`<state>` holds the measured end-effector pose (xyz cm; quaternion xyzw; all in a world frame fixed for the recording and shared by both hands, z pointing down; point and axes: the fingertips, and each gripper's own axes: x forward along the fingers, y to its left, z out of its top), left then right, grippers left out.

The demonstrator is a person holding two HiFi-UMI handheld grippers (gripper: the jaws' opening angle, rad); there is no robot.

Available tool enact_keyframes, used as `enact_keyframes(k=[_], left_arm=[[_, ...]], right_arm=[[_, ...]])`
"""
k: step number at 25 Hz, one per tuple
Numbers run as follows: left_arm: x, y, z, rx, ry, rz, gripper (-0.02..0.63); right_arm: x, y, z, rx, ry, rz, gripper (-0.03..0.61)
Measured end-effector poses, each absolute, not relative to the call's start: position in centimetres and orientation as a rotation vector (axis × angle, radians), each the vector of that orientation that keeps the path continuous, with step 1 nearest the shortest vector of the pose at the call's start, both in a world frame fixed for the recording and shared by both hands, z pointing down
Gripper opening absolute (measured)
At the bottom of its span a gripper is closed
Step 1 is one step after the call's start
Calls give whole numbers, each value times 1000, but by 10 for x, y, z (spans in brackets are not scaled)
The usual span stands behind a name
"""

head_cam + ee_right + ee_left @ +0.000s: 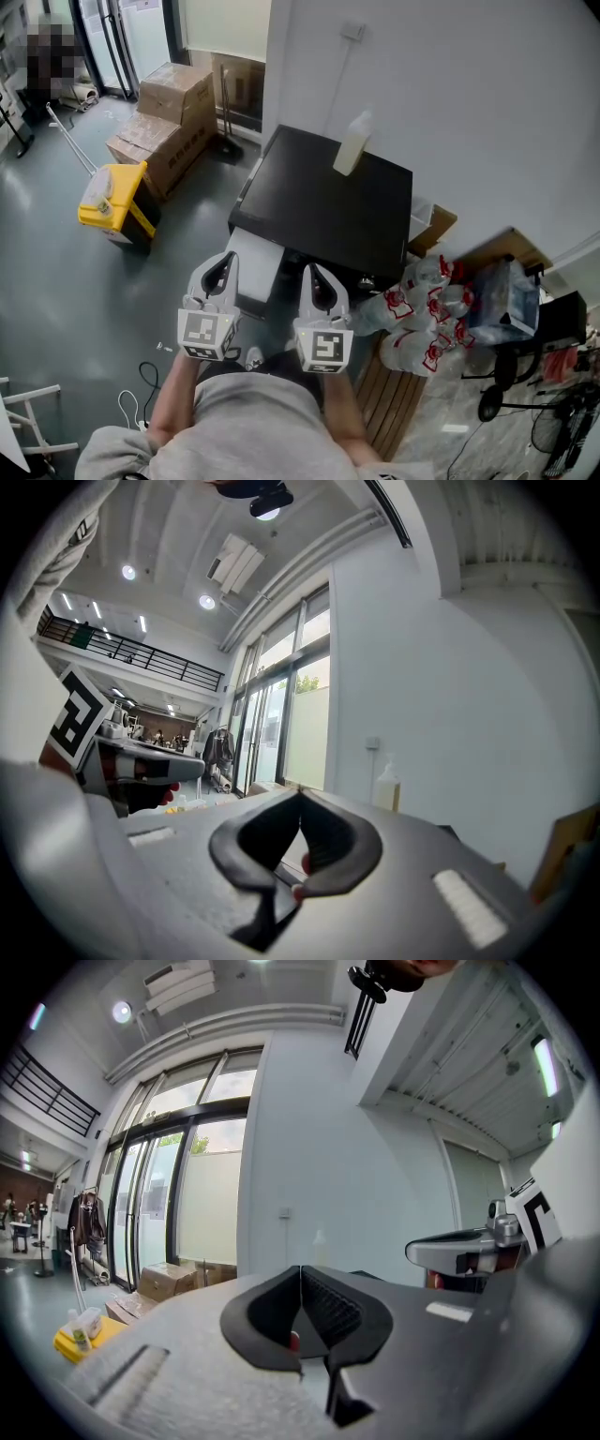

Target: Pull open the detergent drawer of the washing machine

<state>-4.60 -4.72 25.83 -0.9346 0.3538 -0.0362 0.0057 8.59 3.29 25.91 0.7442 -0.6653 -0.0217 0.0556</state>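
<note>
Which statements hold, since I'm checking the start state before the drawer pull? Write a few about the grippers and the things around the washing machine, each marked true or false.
1. The left gripper is shut on nothing. True.
2. The right gripper grips the white plastic bottle. False: it is shut and empty; the bottle stands on the black-topped washing machine.
3. A yellow bucket stands on the grey floor. True.
4. The brown cardboard boxes sit on the washing machine. False: they stand on the floor.
</note>
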Motion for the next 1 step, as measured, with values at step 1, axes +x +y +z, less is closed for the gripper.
enact_keyframes(k=[1], left_arm=[[-46,-47,258,-2924,1108,-113,14]], right_arm=[[86,33,259,2258,-2018,-72,5]])
